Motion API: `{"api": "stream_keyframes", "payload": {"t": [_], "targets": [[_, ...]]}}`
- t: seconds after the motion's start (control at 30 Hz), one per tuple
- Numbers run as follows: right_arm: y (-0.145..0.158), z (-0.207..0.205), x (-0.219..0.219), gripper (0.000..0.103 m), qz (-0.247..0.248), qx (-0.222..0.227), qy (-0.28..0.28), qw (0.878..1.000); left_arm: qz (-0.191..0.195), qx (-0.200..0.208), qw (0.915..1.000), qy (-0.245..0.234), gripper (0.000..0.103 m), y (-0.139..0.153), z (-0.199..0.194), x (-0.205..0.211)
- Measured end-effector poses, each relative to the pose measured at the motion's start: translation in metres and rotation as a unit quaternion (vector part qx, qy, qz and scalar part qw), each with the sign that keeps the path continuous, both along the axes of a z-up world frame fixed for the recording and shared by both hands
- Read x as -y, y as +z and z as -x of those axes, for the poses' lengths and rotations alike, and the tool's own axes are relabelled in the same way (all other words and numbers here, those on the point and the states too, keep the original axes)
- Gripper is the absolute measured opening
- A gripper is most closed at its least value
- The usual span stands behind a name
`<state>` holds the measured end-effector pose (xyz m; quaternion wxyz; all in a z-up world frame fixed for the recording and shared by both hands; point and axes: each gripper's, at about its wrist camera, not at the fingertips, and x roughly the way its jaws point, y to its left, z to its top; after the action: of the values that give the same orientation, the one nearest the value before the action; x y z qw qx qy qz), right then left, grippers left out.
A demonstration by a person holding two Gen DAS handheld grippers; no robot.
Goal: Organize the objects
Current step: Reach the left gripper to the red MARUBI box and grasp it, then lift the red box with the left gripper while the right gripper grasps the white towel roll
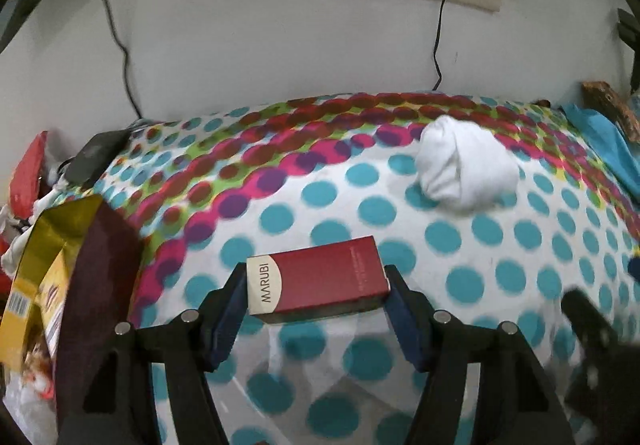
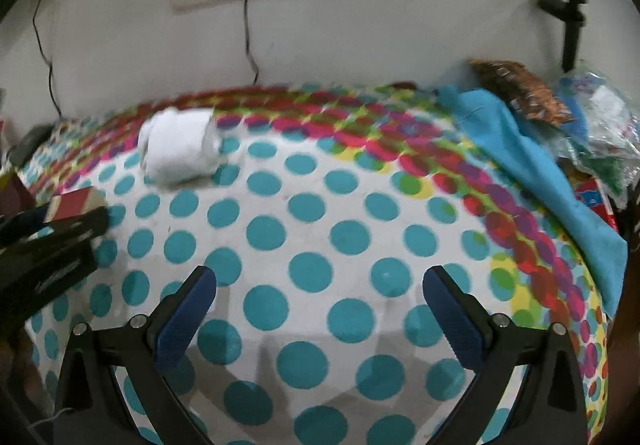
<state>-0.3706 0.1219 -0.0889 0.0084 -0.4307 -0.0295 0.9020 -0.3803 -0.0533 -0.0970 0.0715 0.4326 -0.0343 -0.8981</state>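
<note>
My left gripper (image 1: pixel 316 281) is shut on a dark red MARUBI box (image 1: pixel 320 279), its blue pads pressed on both ends, just above the polka-dot cloth (image 1: pixel 480 265). The box's corner also shows at the left of the right wrist view (image 2: pixel 74 201). A rolled white cloth bundle (image 1: pixel 466 163) lies farther back on the dotted cloth, also in the right wrist view (image 2: pixel 180 149). My right gripper (image 2: pixel 320 285) is open and empty over bare dotted cloth (image 2: pixel 320 225).
A gold and maroon carton (image 1: pixel 76 277) stands at the left edge beside a red item (image 1: pixel 28 171) and a black device (image 1: pixel 98 157). A blue cloth (image 2: pixel 532 165), a brown patterned item (image 2: pixel 520 89) and plastic bags (image 2: pixel 600 117) lie at the right. Cables hang on the wall (image 1: pixel 280 25).
</note>
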Motion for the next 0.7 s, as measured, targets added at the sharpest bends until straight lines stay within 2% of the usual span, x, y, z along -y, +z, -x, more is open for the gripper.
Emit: {"api": "stream_keyframes", "payload": {"t": [0.17, 0.33, 0.43, 0.6, 0.7], "targets": [[0.001, -0.003, 0.005, 0.103, -0.012, -0.008, 0.006, 1.000, -0.010, 0.001, 0.9999, 0.010, 0.066, 0.001, -0.029, 0.013], [-0.002, -0.001, -0.001, 0.103, 0.013, 0.002, 0.010, 1.000, -0.031, -0.009, 0.9991, 0.028, 0.066, 0.003, -0.075, 0.025], [-0.007, 0.005, 0.003, 0.103, 0.005, 0.020, 0.011, 1.000, -0.034, -0.020, 0.9988, 0.029, 0.066, 0.005, -0.100, 0.025], [0.000, 0.015, 0.019, 0.103, 0.035, -0.014, 0.032, 0.999, -0.048, -0.003, 0.9982, 0.036, 0.065, 0.000, -0.103, 0.027], [-0.001, 0.036, 0.039, 0.103, 0.039, -0.010, 0.037, 0.998, -0.058, 0.000, 0.9977, 0.037, 0.065, -0.001, -0.103, 0.029]]}}
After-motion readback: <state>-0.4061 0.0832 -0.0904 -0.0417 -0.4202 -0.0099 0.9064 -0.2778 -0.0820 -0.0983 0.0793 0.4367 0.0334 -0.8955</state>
